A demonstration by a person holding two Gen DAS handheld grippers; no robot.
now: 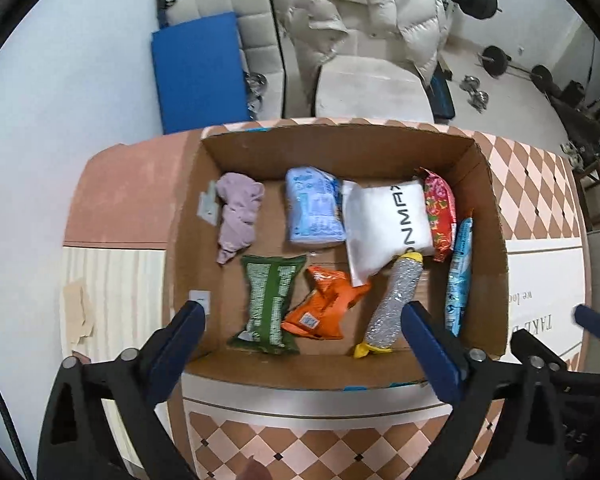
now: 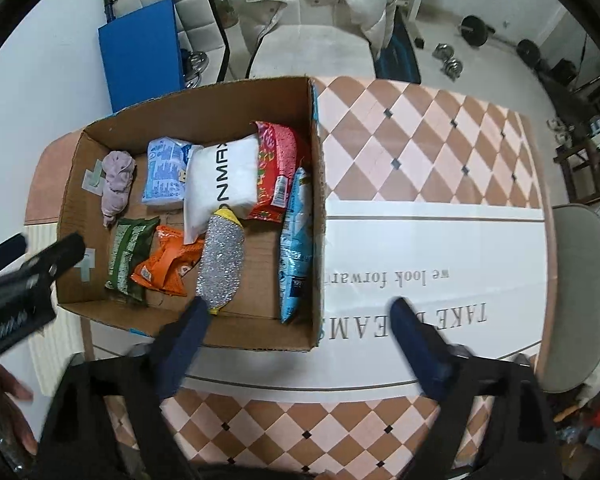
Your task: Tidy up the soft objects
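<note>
Both the left gripper (image 1: 302, 320) and right gripper (image 2: 300, 312) are held wide open, empty. The silver scrubber (image 1: 394, 304), just ahead, is judged light and springy; its middle should be gripped.

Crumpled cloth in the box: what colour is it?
Pale lilac; the cloth shows best in the left wrist view.

Brown corrugated cardboard box (image 1: 496, 240), crumpled lilac cloth (image 1: 238, 214), pale blue printed pack (image 1: 314, 208), white pouch with black lettering (image 1: 384, 220), red floral-looking packet (image 1: 440, 212), glittery silver yellow-tipped sponge (image 1: 394, 304), peach-and-brown checked tablecloth (image 2: 420, 140).
</note>
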